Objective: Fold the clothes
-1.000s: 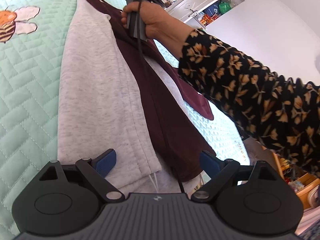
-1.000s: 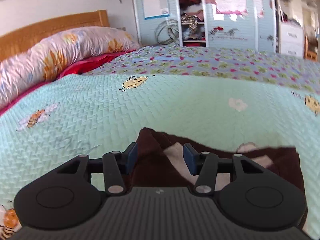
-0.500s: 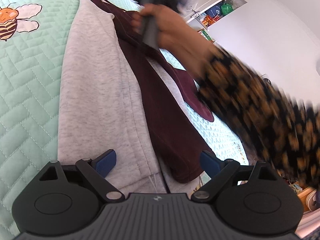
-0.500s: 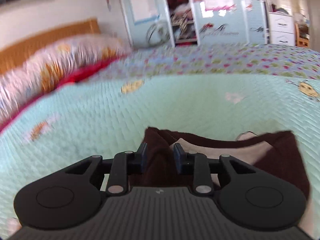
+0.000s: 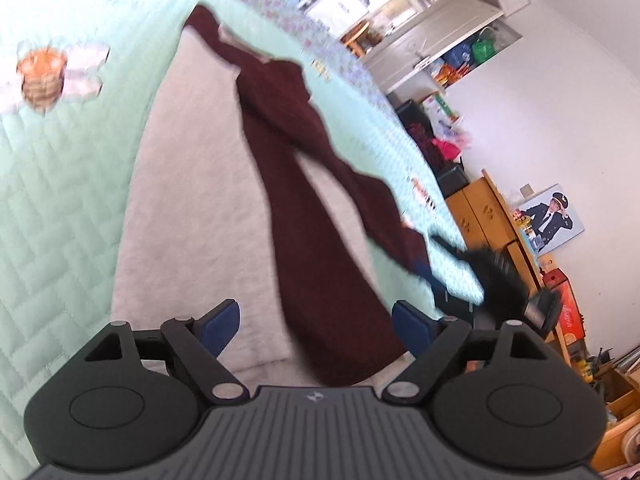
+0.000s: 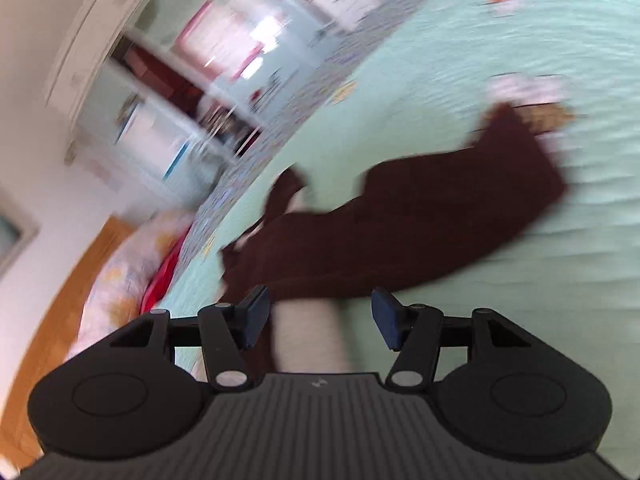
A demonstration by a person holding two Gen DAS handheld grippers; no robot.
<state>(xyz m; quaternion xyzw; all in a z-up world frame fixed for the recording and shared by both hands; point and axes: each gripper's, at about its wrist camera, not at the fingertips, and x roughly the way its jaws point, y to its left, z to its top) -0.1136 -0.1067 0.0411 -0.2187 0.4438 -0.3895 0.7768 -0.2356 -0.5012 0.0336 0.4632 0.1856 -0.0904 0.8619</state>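
Left gripper [image 5: 316, 322]: jaws wide but closing, hovering over the garment [image 5: 192, 200], gripping nothing. Grey side under the left pad, dark red side [image 5: 320, 240] between the pads. Right gripper [image 6: 316, 320]: jaws opening, cloth just let go, swung away from the far collar. Dark red sleeve now lying folded ahead. Next fold likely.

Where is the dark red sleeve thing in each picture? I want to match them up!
Left wrist view: the dark red sleeve runs from the top middle diagonally down to the right, ending by the blurred right gripper.
Right wrist view: the same sleeve stretches across the middle, just beyond the opening jaws, which hold nothing.
Shared landmark: the mint green quilt under the garment.
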